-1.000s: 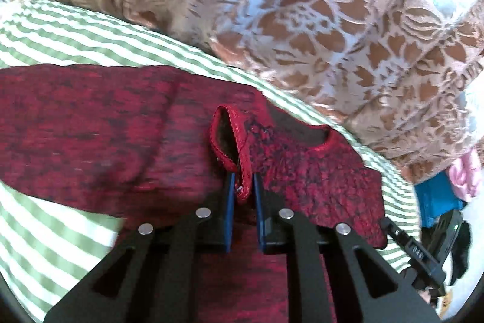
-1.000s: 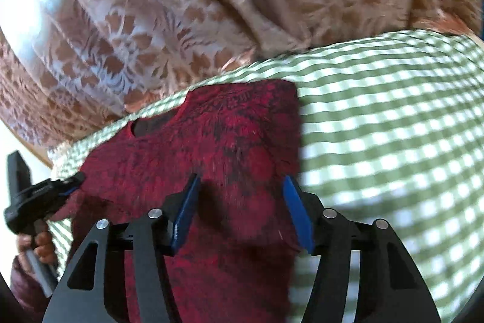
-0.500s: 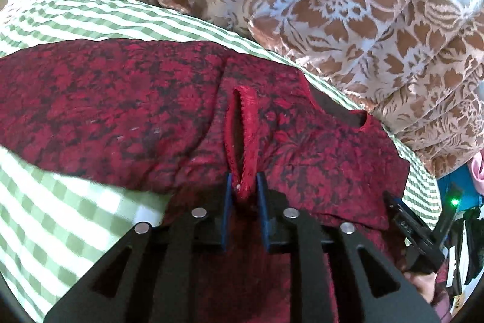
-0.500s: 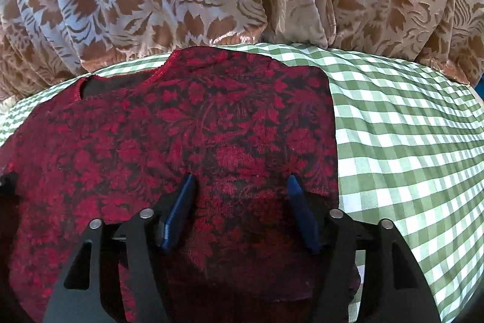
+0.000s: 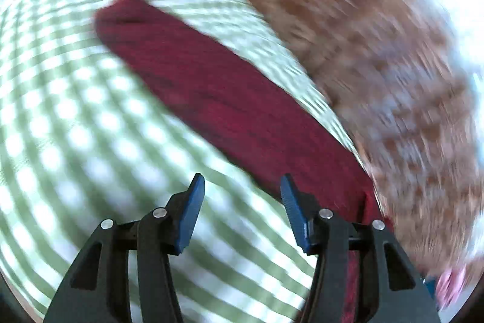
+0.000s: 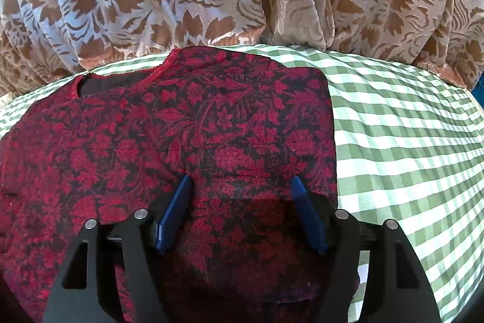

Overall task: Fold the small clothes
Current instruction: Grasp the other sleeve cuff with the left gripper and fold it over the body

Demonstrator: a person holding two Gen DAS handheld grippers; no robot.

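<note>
My left gripper (image 5: 242, 209), which was pinching a fold of the red garment (image 6: 187, 141), now hangs wide open and empty over the checked cloth (image 6: 408, 126), my right gripper (image 6: 240, 212) stays open above the flat garment, so this fold looks laid.

Both grippers gaping, holding nothing.
The left gripper (image 5: 242, 189) is hovering beside the red garment (image 6: 187, 123); the right gripper (image 6: 240, 186) is hanging over it.
</note>
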